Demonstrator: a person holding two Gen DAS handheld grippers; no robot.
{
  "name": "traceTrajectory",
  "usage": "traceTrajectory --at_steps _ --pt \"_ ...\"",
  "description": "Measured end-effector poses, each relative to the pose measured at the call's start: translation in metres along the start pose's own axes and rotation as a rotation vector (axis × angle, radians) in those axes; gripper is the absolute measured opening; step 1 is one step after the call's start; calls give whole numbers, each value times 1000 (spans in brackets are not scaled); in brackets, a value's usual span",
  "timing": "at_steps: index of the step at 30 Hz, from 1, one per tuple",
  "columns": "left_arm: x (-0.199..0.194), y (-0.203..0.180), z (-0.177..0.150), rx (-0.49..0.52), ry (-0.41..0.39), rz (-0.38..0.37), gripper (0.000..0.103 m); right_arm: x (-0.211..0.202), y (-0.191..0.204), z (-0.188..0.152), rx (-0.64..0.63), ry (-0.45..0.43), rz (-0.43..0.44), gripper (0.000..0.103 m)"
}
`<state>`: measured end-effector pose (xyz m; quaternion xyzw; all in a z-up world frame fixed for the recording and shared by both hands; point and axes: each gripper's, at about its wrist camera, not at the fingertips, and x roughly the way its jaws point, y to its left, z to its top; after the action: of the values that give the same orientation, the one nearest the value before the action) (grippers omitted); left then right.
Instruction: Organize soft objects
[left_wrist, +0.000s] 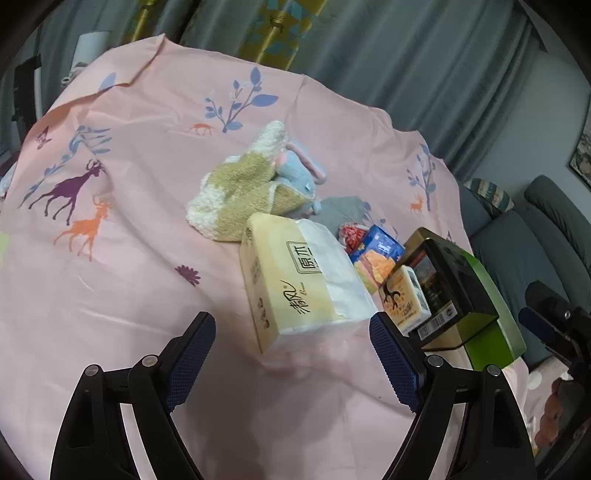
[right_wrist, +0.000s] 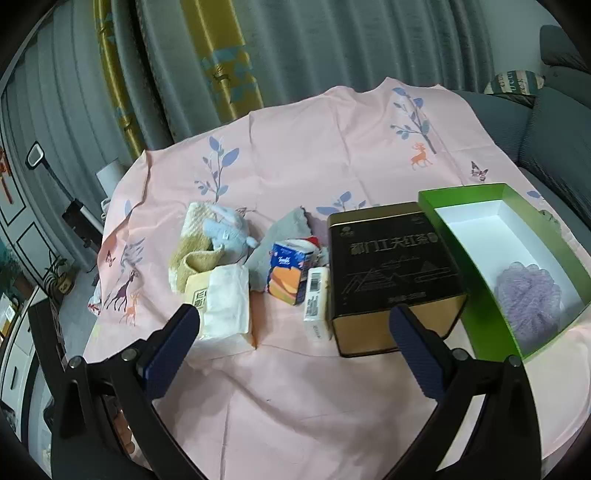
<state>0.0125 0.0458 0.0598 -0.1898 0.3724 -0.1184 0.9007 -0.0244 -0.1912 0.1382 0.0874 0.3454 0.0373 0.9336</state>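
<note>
Both grippers, left gripper (left_wrist: 293, 354) and right gripper (right_wrist: 295, 347), are hovering wide open, gripping nothing. One purple loofah (right_wrist: 528, 295) is lying inside one green box (right_wrist: 461, 195); one plush toy (right_wrist: 227, 230) is resting on one towel (right_wrist: 192, 254) on the pink tablecloth (right_wrist: 295, 387), grey curtains (right_wrist: 332, 44) hanging behind

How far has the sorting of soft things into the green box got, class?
Done: a purple bath pouf lies inside the green box. In hand: nothing; the left gripper and right gripper are both open and empty. Left: the towel, blue plush toy, grey cloth and tissue pack lie on the pink tablecloth.
</note>
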Motion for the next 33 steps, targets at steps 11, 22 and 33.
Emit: traceTrajectory --at_steps 11,22,33 --pt "5 2 -2 -15 14 -3 86 9 5 -4 -6 25 10 102" --pt "8 5 -1 -35 23 -9 86 9 3 -2 2 18 6 102" --pt "10 3 -4 -25 32 -12 86 9 -6 1 29 17 6 102"
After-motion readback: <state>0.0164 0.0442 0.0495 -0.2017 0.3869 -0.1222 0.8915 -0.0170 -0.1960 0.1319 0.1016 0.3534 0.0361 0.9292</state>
